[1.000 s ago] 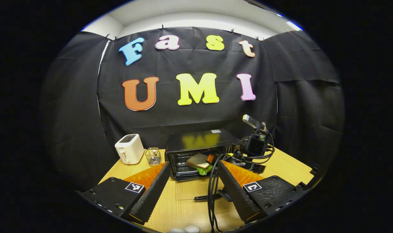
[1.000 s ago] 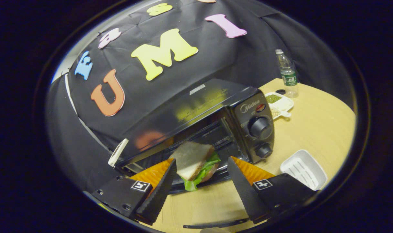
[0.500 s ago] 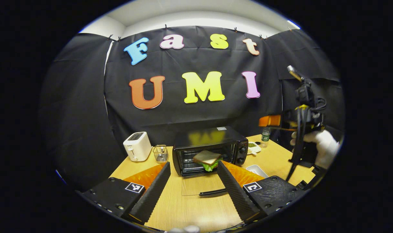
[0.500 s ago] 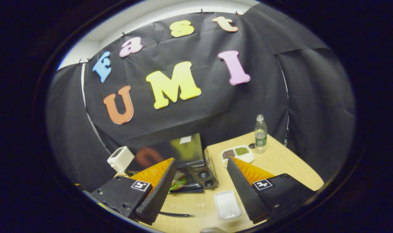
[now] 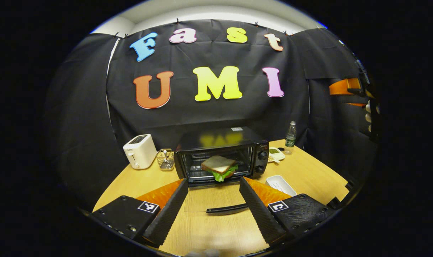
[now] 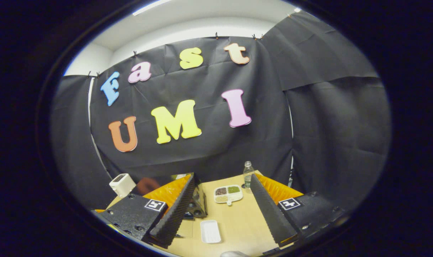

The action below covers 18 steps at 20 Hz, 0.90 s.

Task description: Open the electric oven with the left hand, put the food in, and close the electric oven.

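The sandwich [image 5: 218, 167] lies inside the open electric oven [image 5: 221, 155] on the wooden surface [image 5: 309, 180] — door [image 5: 212, 201] folded down flat. Both claws gape, holding nothing: left claw [image 5: 212, 207] before the oven, right claw [image 6: 223, 208] raised high above a white tray [image 6: 210, 231].

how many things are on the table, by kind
appliances: 2, oven and toaster
food: 1, sandwich
trays: 2, white tray, divided dish
bottle: 1
wire basket: 1
total: 7
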### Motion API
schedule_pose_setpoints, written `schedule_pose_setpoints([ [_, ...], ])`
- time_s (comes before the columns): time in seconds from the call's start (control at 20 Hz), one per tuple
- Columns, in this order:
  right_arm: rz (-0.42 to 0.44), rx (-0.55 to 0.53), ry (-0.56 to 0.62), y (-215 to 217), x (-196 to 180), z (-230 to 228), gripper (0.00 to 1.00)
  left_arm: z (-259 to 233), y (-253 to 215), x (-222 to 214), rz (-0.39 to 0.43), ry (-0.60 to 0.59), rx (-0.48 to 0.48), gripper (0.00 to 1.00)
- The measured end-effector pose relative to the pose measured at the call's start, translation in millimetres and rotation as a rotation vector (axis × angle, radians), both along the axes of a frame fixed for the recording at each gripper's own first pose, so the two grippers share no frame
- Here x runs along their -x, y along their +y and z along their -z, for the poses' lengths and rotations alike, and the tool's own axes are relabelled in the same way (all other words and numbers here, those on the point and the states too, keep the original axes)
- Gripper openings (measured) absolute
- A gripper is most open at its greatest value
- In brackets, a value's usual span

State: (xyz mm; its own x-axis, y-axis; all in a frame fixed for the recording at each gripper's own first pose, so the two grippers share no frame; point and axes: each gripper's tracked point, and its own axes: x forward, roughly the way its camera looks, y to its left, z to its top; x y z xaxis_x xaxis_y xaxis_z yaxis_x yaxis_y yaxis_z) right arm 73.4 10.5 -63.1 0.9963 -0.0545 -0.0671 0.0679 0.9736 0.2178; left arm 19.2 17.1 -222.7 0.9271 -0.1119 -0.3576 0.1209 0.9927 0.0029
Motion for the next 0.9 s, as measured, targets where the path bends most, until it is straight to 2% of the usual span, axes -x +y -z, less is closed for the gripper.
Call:
schedule_pose_setpoints([
  [0.3, 0.050, 0.041, -0.011, -40.8, 30.0, -1.2, 1.00, 52.1, -16.2, 2.1, -0.033, 0.125, 0.033, 0.96],
  [0.85, 0.065, 0.132, 0.054, -63.7, 47.6, -2.3, 1.00, 157.9, -51.5, 1.3, -0.021, 0.317, 0.044, 0.96],
  [0.9, 0.066, 0.140, 0.062, -65.2, 46.3, -1.3, 0.89, 163.6, -53.7, -1.4, -0.016, 0.325, 0.043, 0.96],
])
